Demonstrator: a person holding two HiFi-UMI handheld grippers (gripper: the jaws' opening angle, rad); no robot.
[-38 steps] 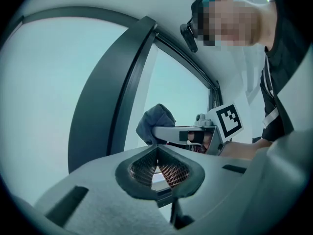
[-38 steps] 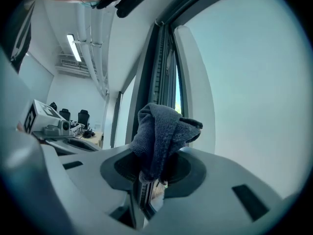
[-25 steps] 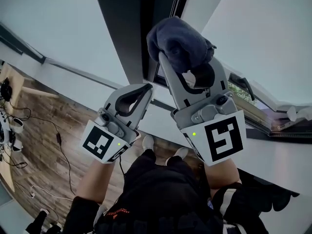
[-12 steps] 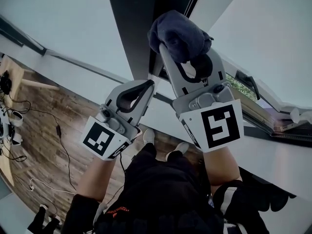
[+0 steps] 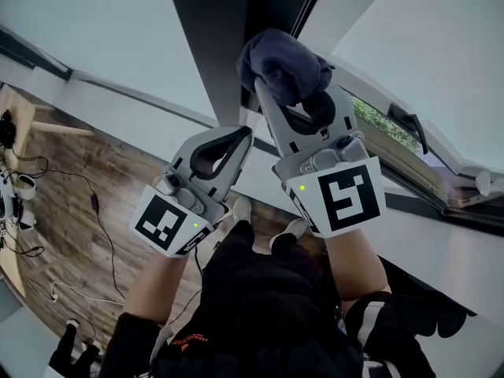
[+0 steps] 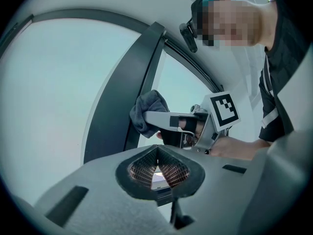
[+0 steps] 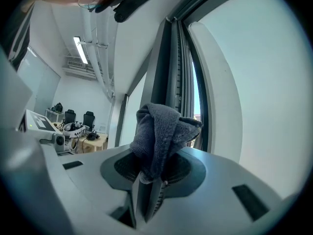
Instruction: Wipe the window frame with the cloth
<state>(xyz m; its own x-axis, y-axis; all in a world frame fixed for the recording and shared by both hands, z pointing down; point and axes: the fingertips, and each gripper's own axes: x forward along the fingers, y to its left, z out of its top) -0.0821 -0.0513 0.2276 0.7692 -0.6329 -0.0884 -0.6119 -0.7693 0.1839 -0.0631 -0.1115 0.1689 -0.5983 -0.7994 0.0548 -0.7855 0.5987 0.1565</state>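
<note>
Dark grey cloth (image 5: 283, 68), bunched into a wad, pinched at its lower fold by the right gripper (image 7: 151, 180). Jaws clamped tight on the fabric, most of the wad standing proud of the tips.

Wad held up at the edge of the dark upright of the window frame (image 5: 213, 46), beside the channel where the open sash (image 5: 409, 176) swings away. Touching the upright or just short of it; not settled by any view.

Left gripper (image 6: 157, 153) lower and to the left, jaws together on nothing. Clear of the frame, near the right gripper but apart from it.

Pale glass pane (image 5: 94, 30) left of the upright. Wooden floor (image 5: 87, 203) well below.

Step in hand, by judgement: wiping along the upright, much of it probably still to cover.

To do it well:
- Press the wad flat to the frame face so that fabric, not hard jaw, meets the paint.
- Run along the upright in one steady line rather than dabbing.
- Turn the wrist to work a fold into the groove beside the sash.
- Mind the small bite on the cloth; likely to drag loose under heavy pressure.
- Hold the left gripper out of the stroke's path.
</note>
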